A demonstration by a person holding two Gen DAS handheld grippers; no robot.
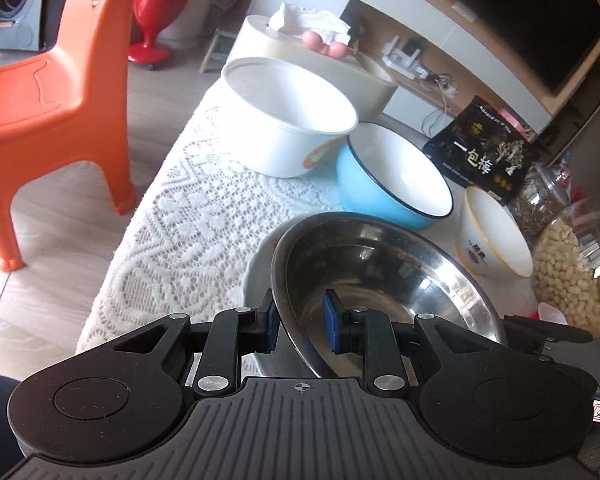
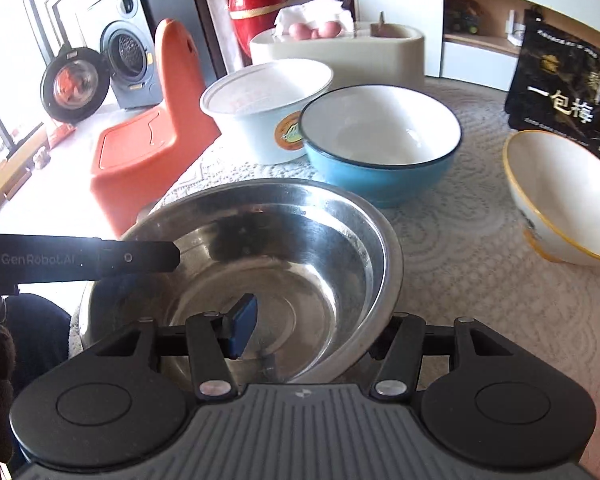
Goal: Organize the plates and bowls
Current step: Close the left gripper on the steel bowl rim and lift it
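A steel bowl [image 1: 380,276] [image 2: 284,264] is held at its near rim, over a pale rim [image 1: 256,268] that shows beneath it. My left gripper [image 1: 300,322] is shut on that rim, one blue pad outside and one inside. Across the bowl, my right gripper [image 2: 312,336] grips the rim too; its left pad [image 2: 242,328] is inside and its right finger is hidden behind the wall. Behind stand a white bowl with a logo [image 1: 292,120] [image 2: 260,108], a blue bowl [image 1: 396,176] [image 2: 380,140] and a small yellow-rimmed bowl [image 1: 496,232] [image 2: 560,200].
The table wears a white lace cloth [image 1: 188,216]. A beige box [image 1: 312,60] with tissue and eggs sits at the back. A black snack bag [image 1: 484,148] and a jar of peanuts [image 1: 572,264] stand on the right. An orange chair [image 1: 52,92] is beside the table's left edge.
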